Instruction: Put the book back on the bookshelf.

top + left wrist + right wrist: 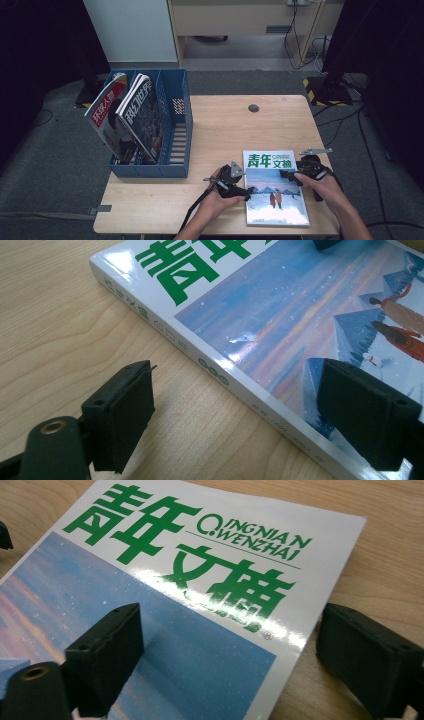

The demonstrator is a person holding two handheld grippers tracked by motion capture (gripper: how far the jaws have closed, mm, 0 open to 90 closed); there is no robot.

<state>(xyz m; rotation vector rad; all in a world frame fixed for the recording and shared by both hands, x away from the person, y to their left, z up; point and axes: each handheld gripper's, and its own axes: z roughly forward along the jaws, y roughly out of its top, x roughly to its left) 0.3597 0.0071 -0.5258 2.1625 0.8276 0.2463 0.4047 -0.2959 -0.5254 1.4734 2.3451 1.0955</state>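
Item: magazine (275, 187) flat on worktop (220, 130) front right, file rack (172, 125) far left; I hold left gripper (246, 191) and right gripper (286, 174), jaws open astride opposite edges, likely pre-grasp; next, close and lift.
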